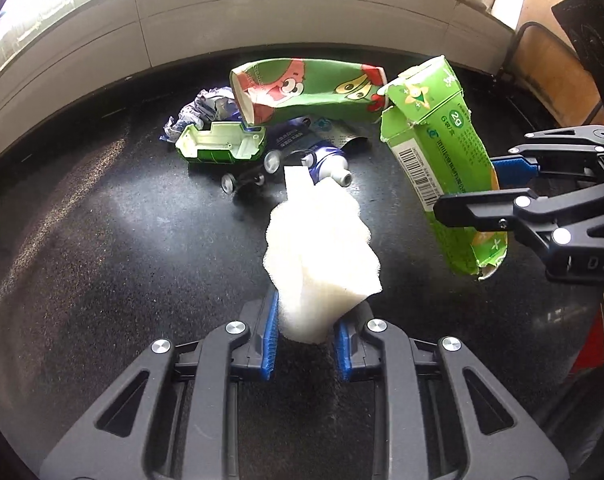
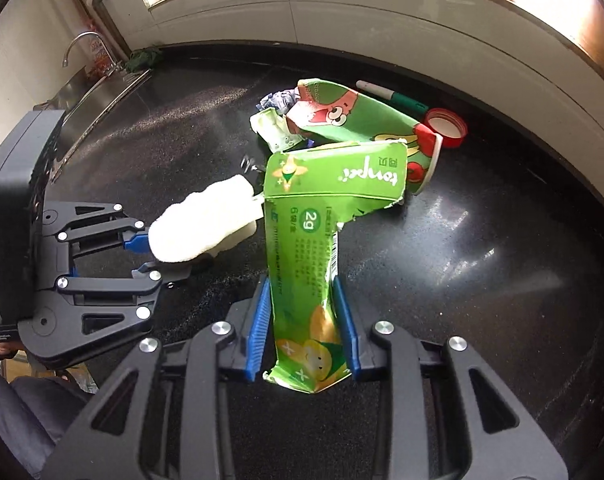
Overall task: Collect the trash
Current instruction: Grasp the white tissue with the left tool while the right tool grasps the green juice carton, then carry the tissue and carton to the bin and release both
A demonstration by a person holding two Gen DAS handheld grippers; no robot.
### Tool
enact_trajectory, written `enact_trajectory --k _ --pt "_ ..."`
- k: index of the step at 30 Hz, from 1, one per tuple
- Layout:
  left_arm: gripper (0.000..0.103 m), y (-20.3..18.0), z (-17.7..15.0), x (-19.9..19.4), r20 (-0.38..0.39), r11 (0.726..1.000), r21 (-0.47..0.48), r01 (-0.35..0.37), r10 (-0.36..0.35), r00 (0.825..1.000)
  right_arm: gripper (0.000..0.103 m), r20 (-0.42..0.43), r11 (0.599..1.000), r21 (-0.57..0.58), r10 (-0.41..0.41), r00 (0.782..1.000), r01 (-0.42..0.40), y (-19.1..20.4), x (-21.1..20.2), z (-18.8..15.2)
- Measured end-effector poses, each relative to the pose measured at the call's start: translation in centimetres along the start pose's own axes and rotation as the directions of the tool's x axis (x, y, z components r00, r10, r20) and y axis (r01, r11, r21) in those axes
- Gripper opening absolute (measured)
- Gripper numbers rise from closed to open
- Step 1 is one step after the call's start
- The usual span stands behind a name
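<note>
The left gripper (image 1: 306, 344) is clamping a white sponge (image 1: 322, 256) and the right gripper (image 2: 302, 332) a green carton (image 2: 314, 264), while a paper cup (image 1: 310, 92), toy truck (image 1: 221, 146) and tube (image 1: 326, 160) are still lying near the bench's (image 1: 101, 240) back edge.

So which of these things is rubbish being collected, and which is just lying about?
Rubbish:
white sponge, in left gripper
green carton, in right gripper
paper cup
tube
red cap

Lying about:
tap
sink

A black speckled counter (image 2: 482, 248) runs below a white tiled wall (image 2: 342, 12) and a bright window sill (image 1: 41, 16). At the far left end is a steel sink (image 2: 89, 92) with a curved tap (image 2: 77, 42), and a dark green cloth (image 2: 143, 58) lies near it
</note>
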State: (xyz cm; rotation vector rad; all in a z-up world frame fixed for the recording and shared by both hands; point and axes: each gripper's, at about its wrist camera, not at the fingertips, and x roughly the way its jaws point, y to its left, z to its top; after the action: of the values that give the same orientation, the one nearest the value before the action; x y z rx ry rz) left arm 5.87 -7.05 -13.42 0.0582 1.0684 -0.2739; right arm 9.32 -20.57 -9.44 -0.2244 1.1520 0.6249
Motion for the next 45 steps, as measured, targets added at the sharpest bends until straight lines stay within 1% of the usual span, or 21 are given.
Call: enact_trajectory --k 6,8,12,18,21,24,27,29,31,33,34,37,40,43,45 --pt "0.023 -1.2 -2.5 -4.6 0.025 0.999 -0.042 0.013 -0.011 1.0 0.032 0.045 0.998 0.062 -0.009 0.999 0.006 0.5 -3.8 -2.0" --pt "0.023 -1.8 -2.9 -5.2 0.021 0.998 -0.053 0.029 -0.028 0.999 0.032 0.044 0.998 0.064 -0.013 0.999 0.01 1.0 -4.3 -2.6" --pt "0.023 -2.3 -4.6 -6.9 0.05 0.997 -0.071 0.024 -0.02 0.999 0.032 0.046 0.998 0.061 -0.016 0.999 0.013 1.7 -4.8 -3.4" --pt "0.023 -2.2 -4.9 -8.5 0.078 0.995 -0.094 0.014 -0.007 0.997 0.032 0.062 0.999 0.046 -0.017 0.998 0.014 3.0 -5.9 -3.8" --pt "0.023 -1.6 -5.3 -9.5 0.094 0.994 -0.106 -0.001 0.011 0.995 0.032 0.067 0.999 0.033 -0.011 0.998 0.009 3.8 -6.0 -3.6" --pt "0.023 -0.2 -6.0 -10.8 0.116 0.988 -0.15 -0.02 0.038 0.993 0.032 0.067 1.0 0.002 0.007 0.998 -0.007 5.3 -6.0 -2.9" --pt "0.023 2.1 -7.5 -12.7 0.132 0.976 -0.209 -0.063 0.092 0.987 0.032 0.064 0.998 -0.054 0.041 0.997 -0.038 7.9 -5.6 -1.6" --pt "0.023 4.0 -9.0 -13.9 0.137 0.961 -0.26 -0.093 0.132 0.982 0.032 0.055 0.992 -0.102 0.08 0.995 -0.074 10.4 -5.0 -0.5" --pt "0.023 6.2 -11.2 -15.1 0.126 0.937 -0.321 -0.138 0.186 0.974 0.032 0.04 0.979 -0.167 0.121 0.992 -0.113 13.7 -4.1 0.6" --pt "0.023 8.7 -14.0 -16.3 0.106 0.899 -0.4 -0.179 0.239 0.965 0.032 0.011 0.957 -0.242 0.168 0.986 -0.16 17.6 -3.0 1.6" --pt "0.023 9.9 -15.4 -16.9 0.094 0.878 -0.435 -0.198 0.263 0.96 0.032 -0.004 0.942 -0.279 0.192 0.981 -0.185 19.6 -2.5 1.8" --pt "0.023 13.0 -20.2 -18.7 0.032 0.8 -0.529 -0.283 0.352 0.936 0.032 -0.067 0.883 -0.384 0.262 0.963 -0.268 26.2 -0.8 2.2" --pt "0.023 16.0 -25.5 -20.4 -0.041 0.697 -0.632 -0.339 0.406 0.913 0.032 -0.148 0.808 -0.467 0.33 0.932 -0.36 32.9 1.0 2.0" --pt "0.023 18.4 -31.1 -21.2 -0.134 0.592 -0.699 -0.403 0.444 0.886 0.032 -0.246 0.73 -0.519 0.371 0.896 -0.445 39.1 3.0 1.3" --pt "0.023 19.9 -34.5 -21.2 -0.181 0.526 -0.744 -0.413 0.436 0.882 0.032 -0.3 0.683 -0.545 0.381 0.874 -0.485 42.9 4.4 0.3"
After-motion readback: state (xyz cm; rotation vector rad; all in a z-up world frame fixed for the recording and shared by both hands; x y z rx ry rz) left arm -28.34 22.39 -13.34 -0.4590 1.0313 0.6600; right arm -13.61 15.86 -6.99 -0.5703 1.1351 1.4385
